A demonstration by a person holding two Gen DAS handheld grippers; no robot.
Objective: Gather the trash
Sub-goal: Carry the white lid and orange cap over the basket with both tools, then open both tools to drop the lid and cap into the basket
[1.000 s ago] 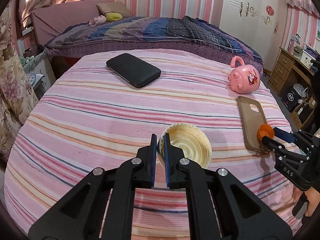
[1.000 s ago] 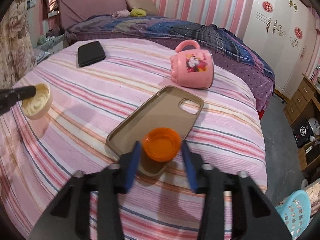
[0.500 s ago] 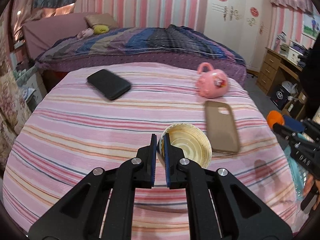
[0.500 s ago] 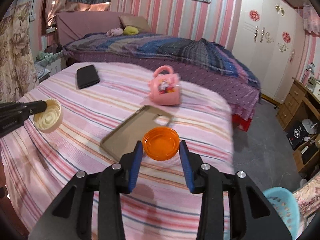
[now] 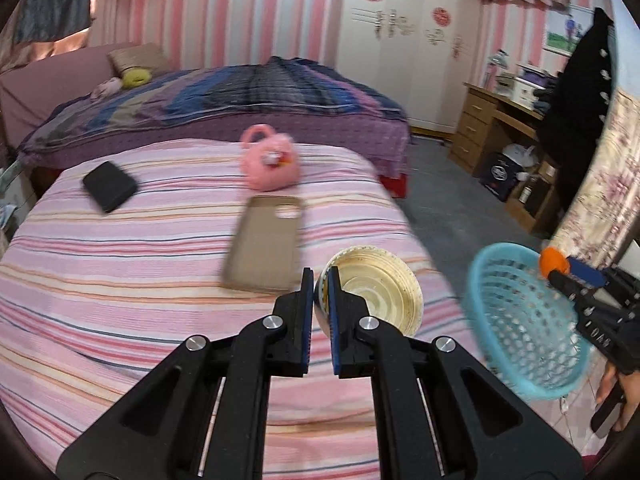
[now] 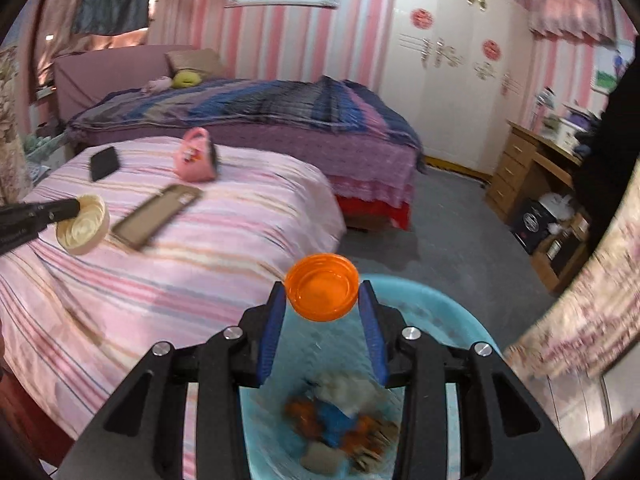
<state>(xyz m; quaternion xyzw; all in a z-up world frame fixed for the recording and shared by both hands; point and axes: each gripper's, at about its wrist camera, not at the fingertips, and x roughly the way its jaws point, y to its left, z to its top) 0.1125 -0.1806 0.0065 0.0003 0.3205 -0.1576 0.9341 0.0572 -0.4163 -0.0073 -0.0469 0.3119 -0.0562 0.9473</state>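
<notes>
Right gripper (image 6: pixel 322 300) clamped on orange cap (image 6: pixel 322 291), jaws spread to cap width, held above blue basket (image 6: pixel 452 312). Basket on floor beside striped bed (image 6: pixel 168 264), holding blurred scraps (image 6: pixel 340 420). Left gripper (image 5: pixel 320 292) nearly closed, pinching rim of cream lid (image 5: pixel 380 296) over bed's right edge. On bed: tan phone case (image 5: pixel 264 252), pink mug (image 5: pixel 270 166), black phone (image 5: pixel 109 191).

Both wrist views face the striped bed (image 5: pixel 120 280) (image 6: pixel 160 280), sharing it.
</notes>
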